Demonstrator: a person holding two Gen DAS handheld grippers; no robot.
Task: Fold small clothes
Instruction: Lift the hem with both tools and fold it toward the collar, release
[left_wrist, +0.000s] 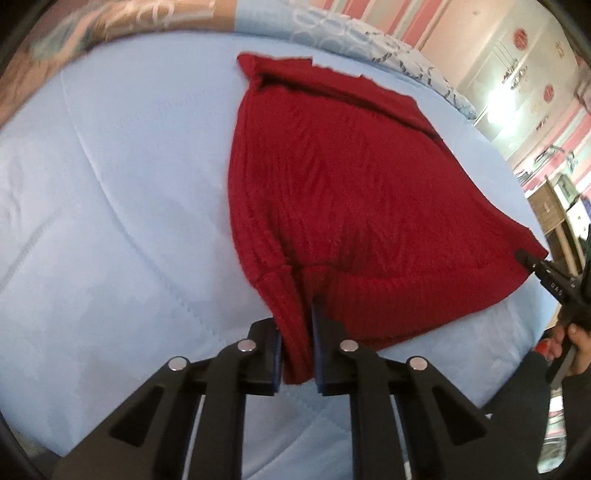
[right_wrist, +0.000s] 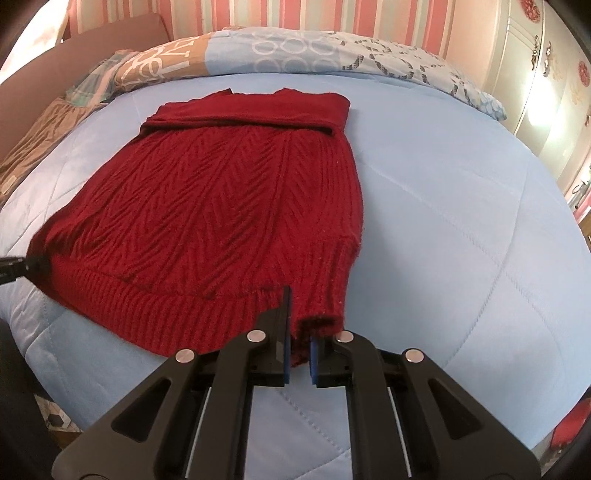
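A dark red knitted sweater (right_wrist: 221, 206) lies flat on a light blue quilt (right_wrist: 461, 221), its far part folded over and its ribbed hem nearest me. My left gripper (left_wrist: 297, 354) is shut on the hem's left corner (left_wrist: 291, 332), which hangs between the blue pads. My right gripper (right_wrist: 298, 354) is shut on the hem's right corner (right_wrist: 321, 295). The sweater also shows in the left wrist view (left_wrist: 351, 192). The right gripper's tip (left_wrist: 532, 264) shows at the sweater's far corner there; the left gripper's tip (right_wrist: 26, 267) shows at the left edge of the right wrist view.
Patterned pillows (right_wrist: 295, 48) lie along the head of the bed. A white wardrobe (right_wrist: 546, 81) and striped pink wall stand to the right. A brown blanket (right_wrist: 33, 144) lies at the left. The quilt's front edge (right_wrist: 332, 435) runs just under my grippers.
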